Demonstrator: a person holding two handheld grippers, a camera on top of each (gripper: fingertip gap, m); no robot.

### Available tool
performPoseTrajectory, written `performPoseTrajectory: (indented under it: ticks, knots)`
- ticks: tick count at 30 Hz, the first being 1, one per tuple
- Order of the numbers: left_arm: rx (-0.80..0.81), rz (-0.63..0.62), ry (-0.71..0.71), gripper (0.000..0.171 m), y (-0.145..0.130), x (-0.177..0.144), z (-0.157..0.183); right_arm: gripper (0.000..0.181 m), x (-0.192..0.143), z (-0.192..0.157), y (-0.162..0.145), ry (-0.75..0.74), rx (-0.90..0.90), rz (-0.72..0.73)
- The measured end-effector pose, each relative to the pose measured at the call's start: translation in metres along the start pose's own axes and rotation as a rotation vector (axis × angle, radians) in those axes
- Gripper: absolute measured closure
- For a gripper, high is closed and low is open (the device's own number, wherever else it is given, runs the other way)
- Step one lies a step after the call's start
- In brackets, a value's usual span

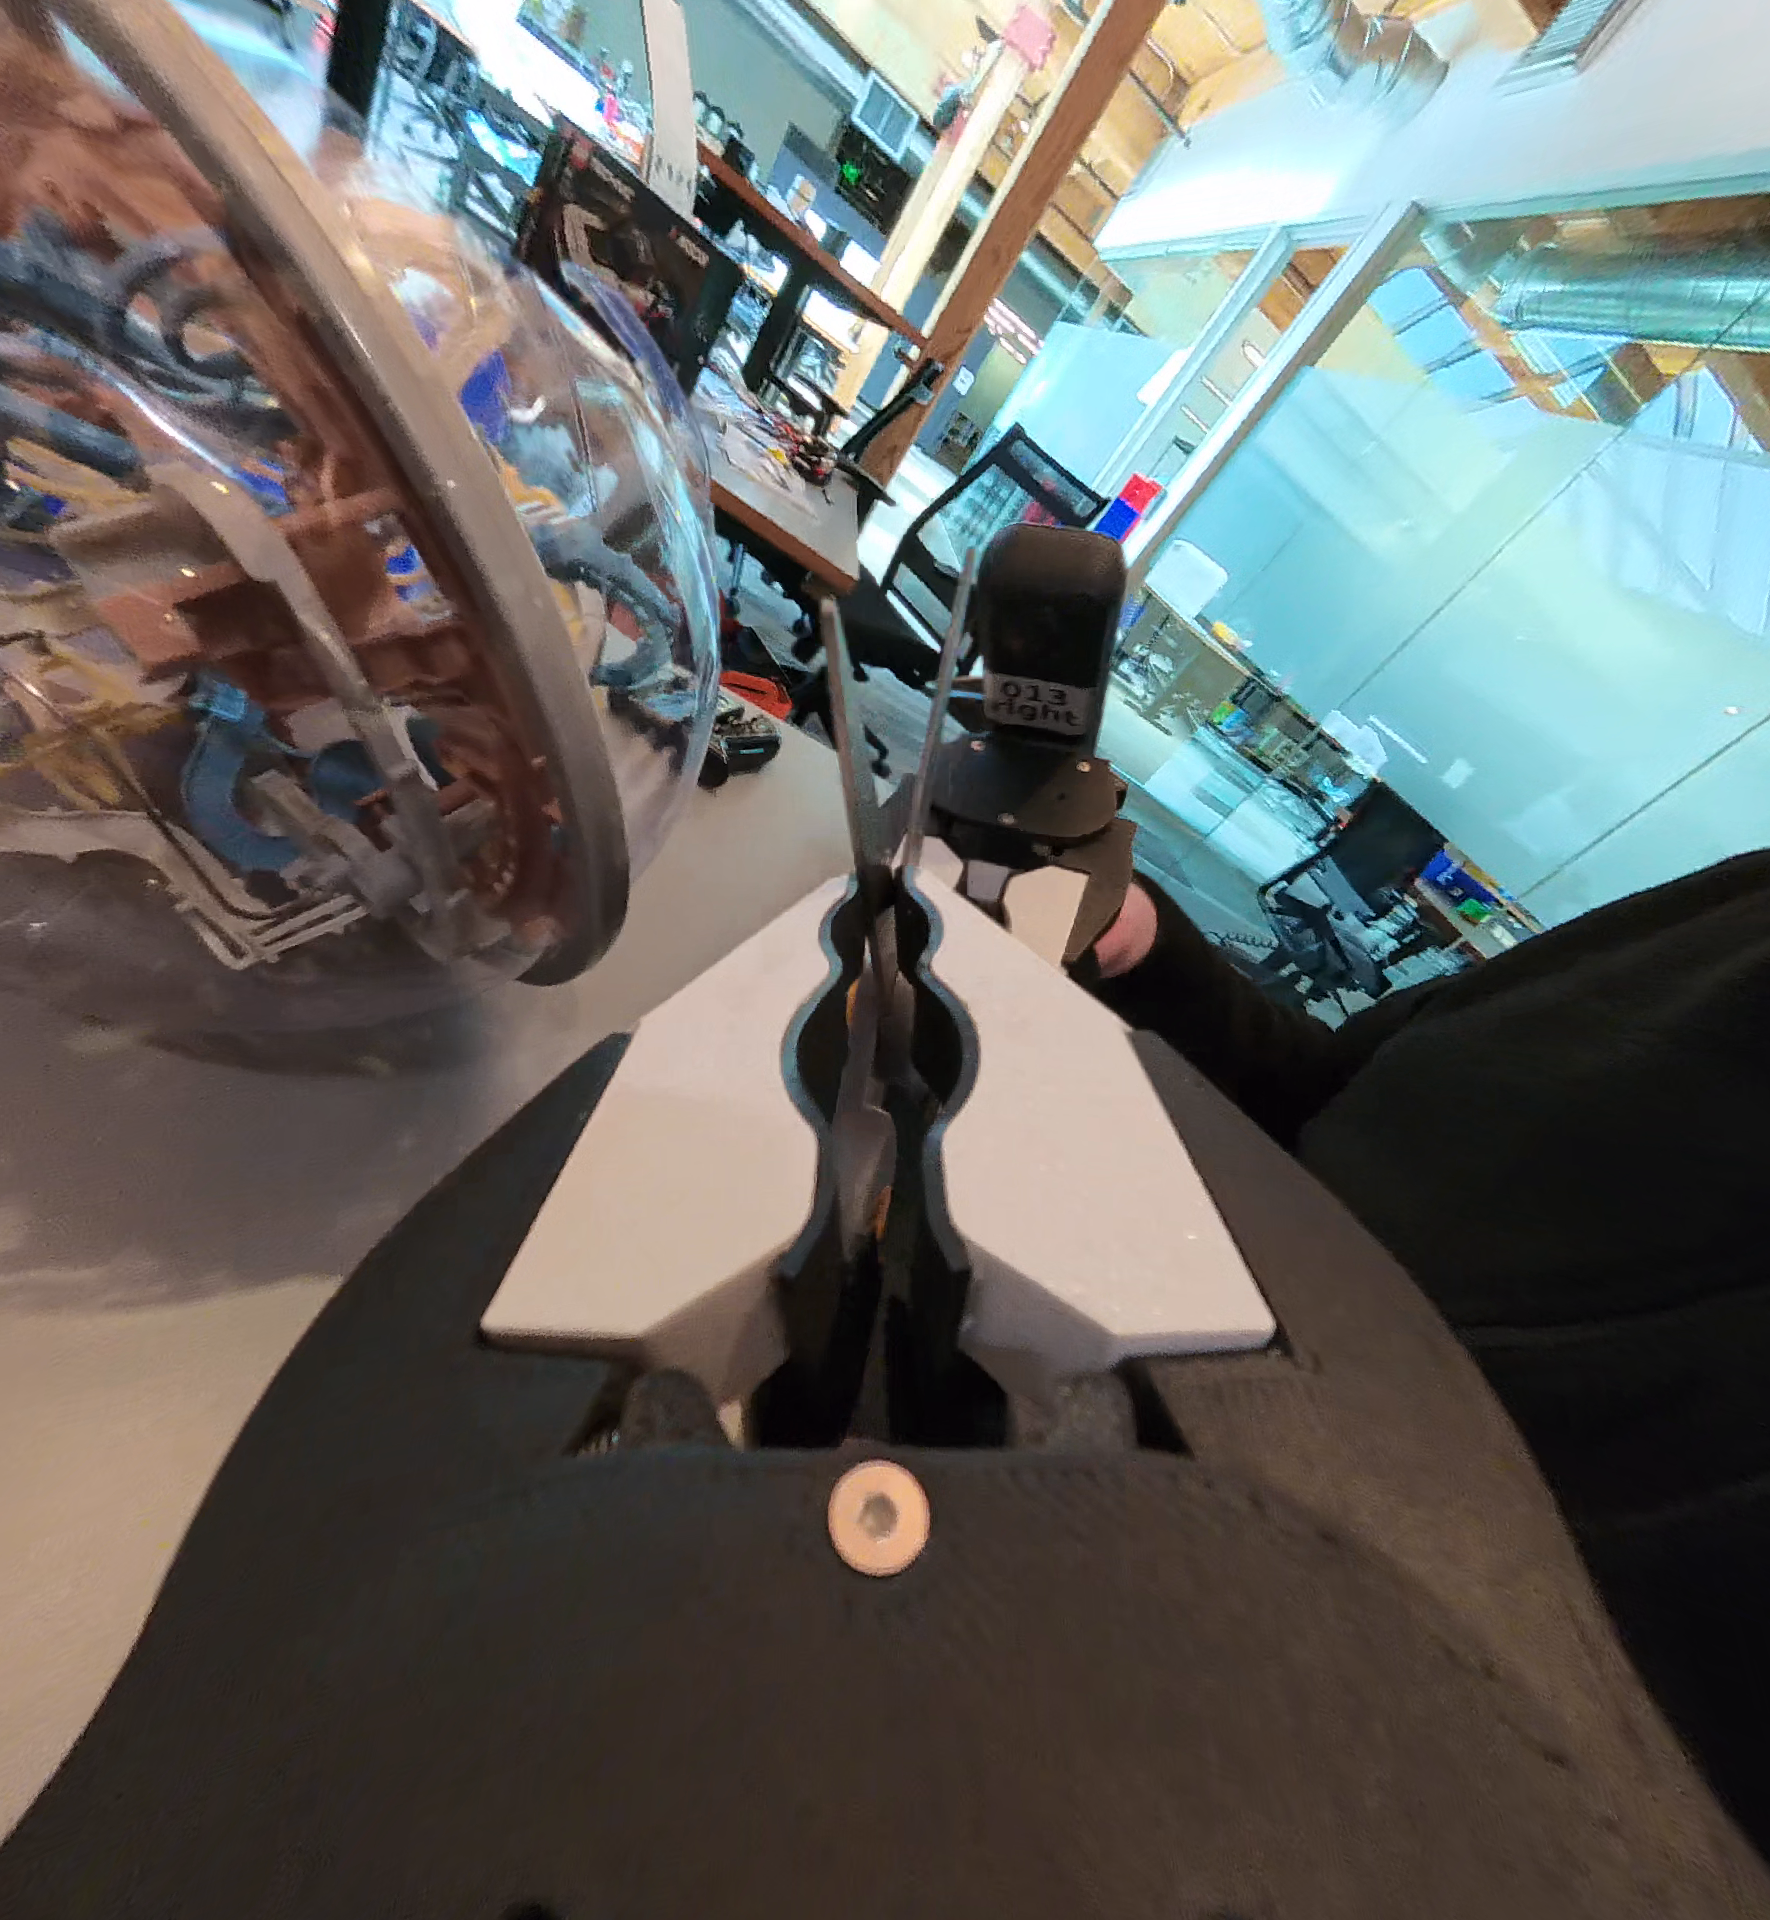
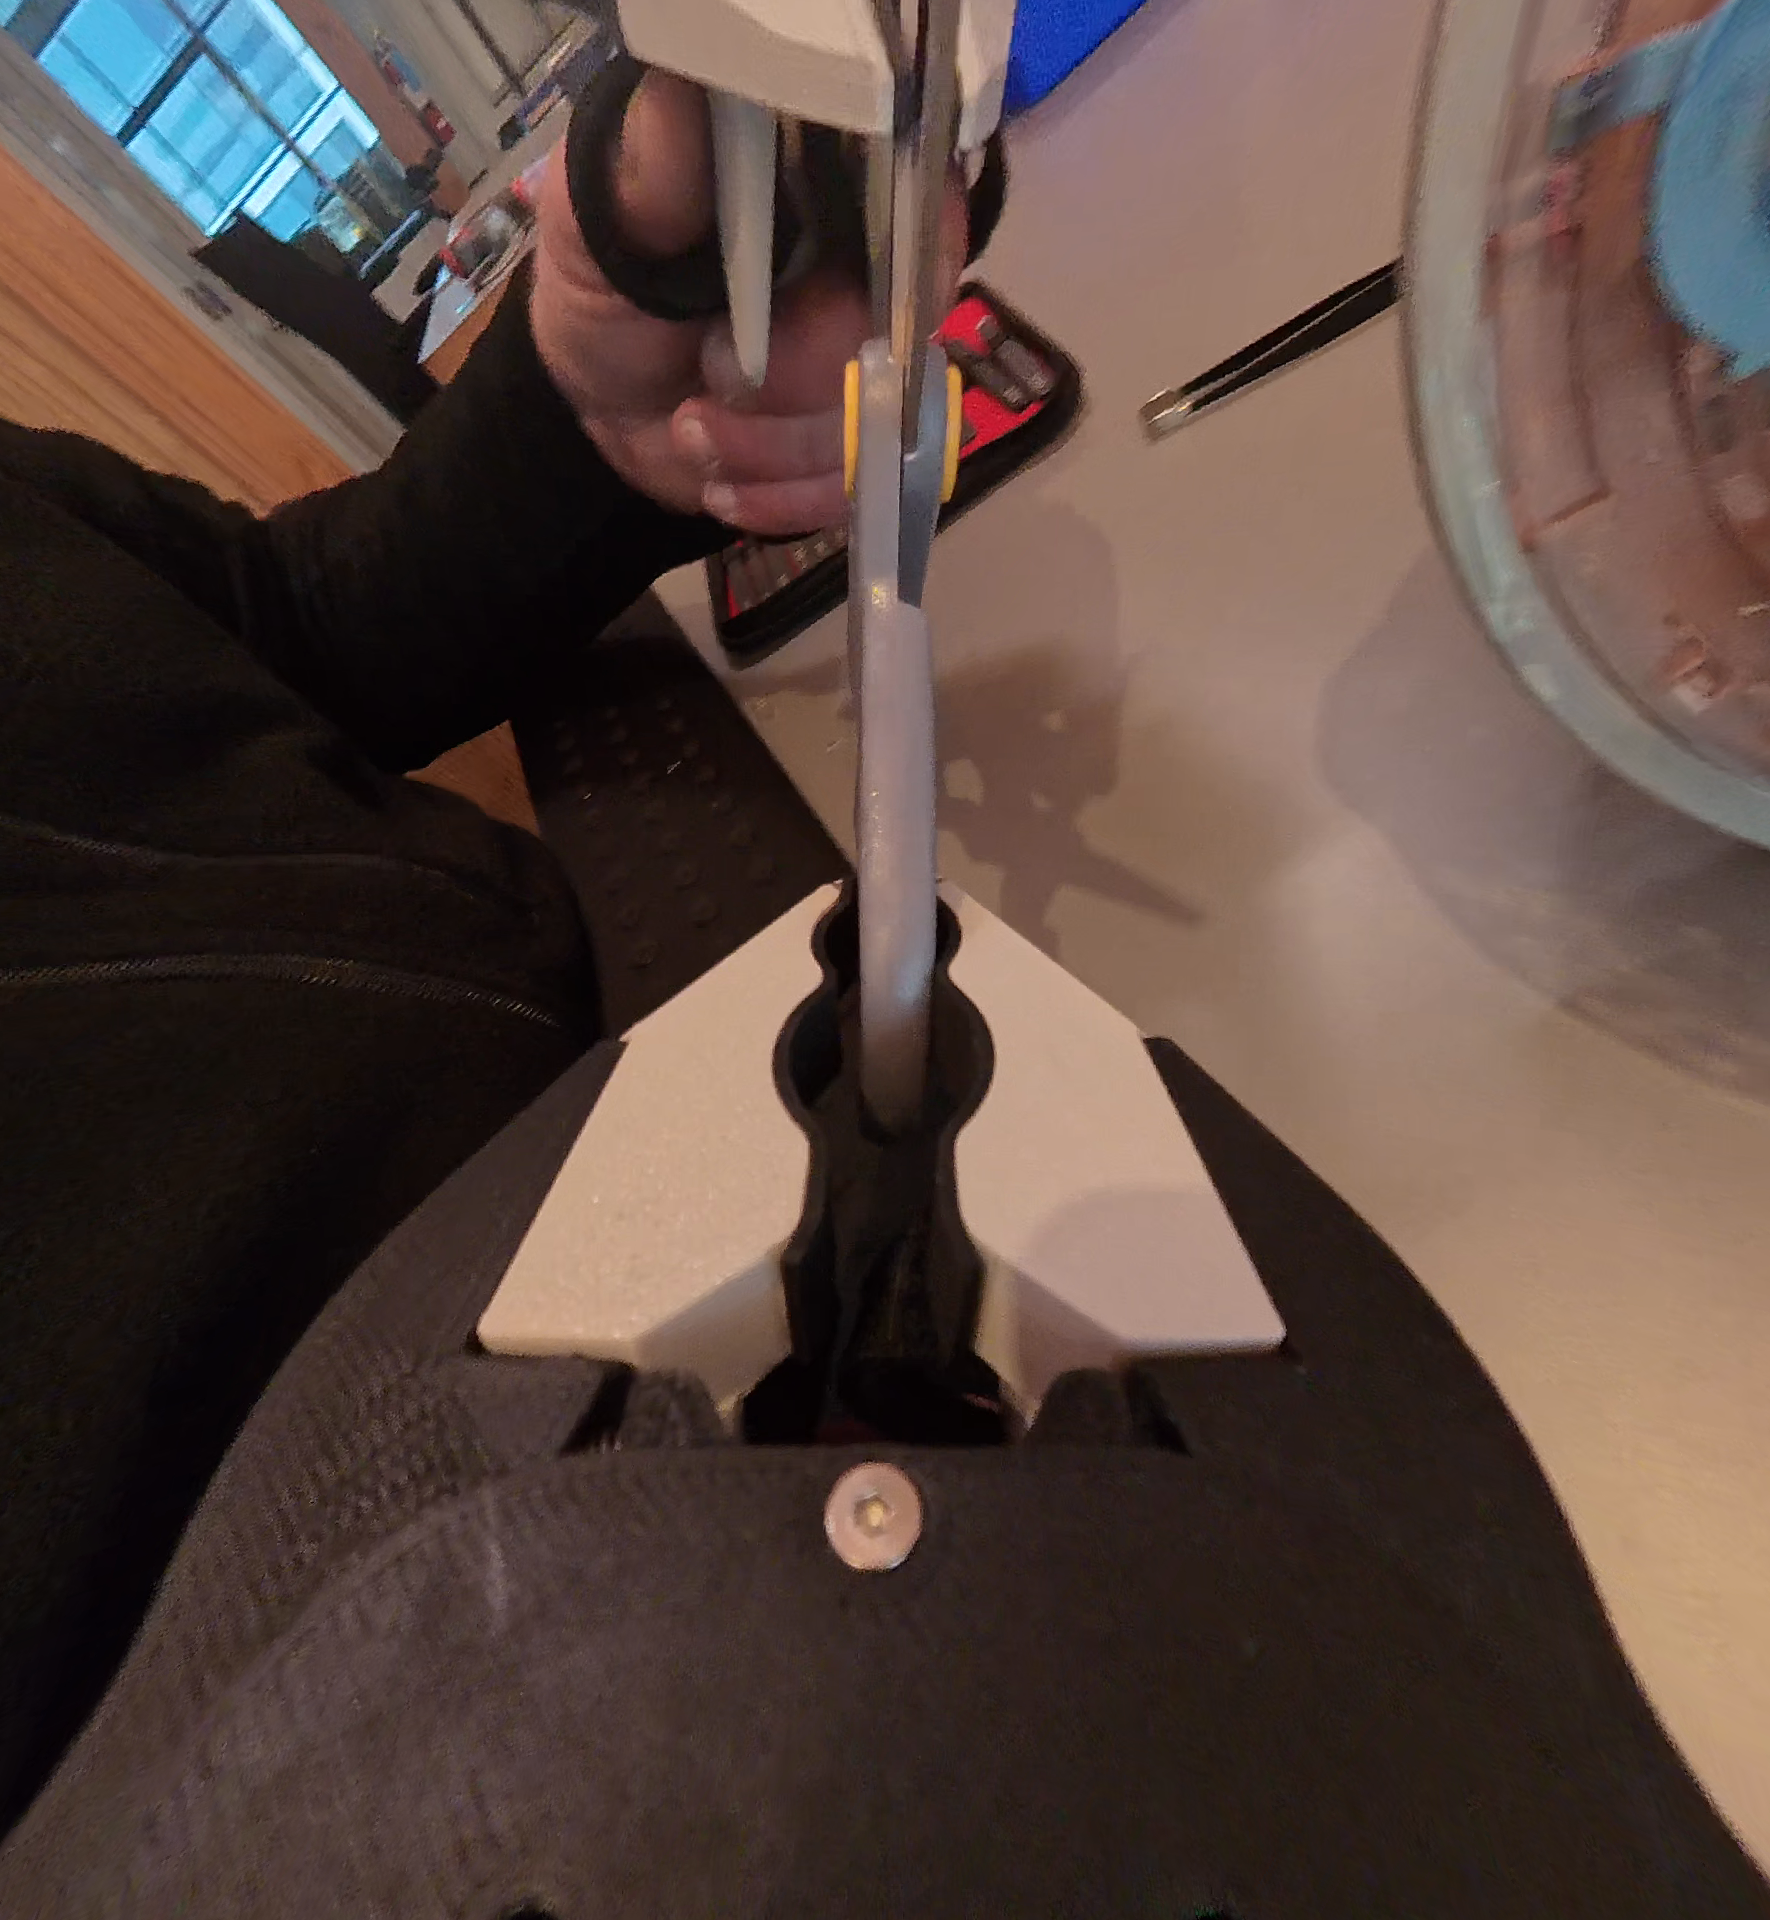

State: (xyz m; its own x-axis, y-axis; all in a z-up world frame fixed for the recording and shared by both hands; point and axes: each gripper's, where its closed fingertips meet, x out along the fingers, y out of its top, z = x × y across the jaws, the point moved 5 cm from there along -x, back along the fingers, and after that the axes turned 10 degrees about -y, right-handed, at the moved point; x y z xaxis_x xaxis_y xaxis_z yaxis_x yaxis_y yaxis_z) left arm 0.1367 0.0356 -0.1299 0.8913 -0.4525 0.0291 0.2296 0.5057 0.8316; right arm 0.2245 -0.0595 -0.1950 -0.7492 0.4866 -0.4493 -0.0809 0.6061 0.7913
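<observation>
A pair of scissors point(image 2: 891, 727) with a grey handle and a yellow pivot spans both grippers. My right gripper point(image 2: 886, 894) is shut on the grey handle. The blades run up to my left gripper point(image 2: 860, 62) at the top edge. In the left wrist view my left gripper point(image 1: 886, 883) is shut on the scissors point(image 1: 860, 748), and two thin metal strips stick out of it in a narrow V. The right gripper point(image 1: 1016, 894) shows just beyond, with a hand behind it. A clear ball point(image 1: 289, 520) with a coloured maze inside lies on the table beside both grippers.
The ball also shows at the right point(image 2: 1639, 416) on the grey table point(image 2: 1276, 1143). Black tweezers point(image 2: 1276, 343) and a red and black tool case point(image 2: 1006, 374) lie farther off. A person's black sleeve point(image 2: 237, 675) fills the left. Office chairs point(image 1: 974, 561) and desks stand behind. Tip to tip, the grippers are about 11 cm apart.
</observation>
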Motion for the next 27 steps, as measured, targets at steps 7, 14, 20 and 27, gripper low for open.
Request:
performPoseTrajectory:
  ticks: [7, 14, 20, 27]
  knots:
    - [-0.029, 0.219, 0.188, 0.171, 0.003, -0.003, -0.009, 0.101, -0.023, -0.01, 0.046, -0.542, -0.308, 0.179]
    - [0.037, 0.149, 0.171, 0.171, -0.014, 0.03, 0.021, 0.095, 0.018, -0.015, 0.052, -0.573, -0.327, 0.162]
    - [-0.029, 0.126, 0.194, 0.171, -0.039, 0.016, 0.024, 0.159, 0.051, -0.02, 0.033, -0.35, -0.251, 0.032]
    - [0.144, -0.076, 0.617, 0.129, -0.025, -0.077, -0.002, 0.159, 0.069, -0.018, 0.038, -0.305, -0.24, -0.037]
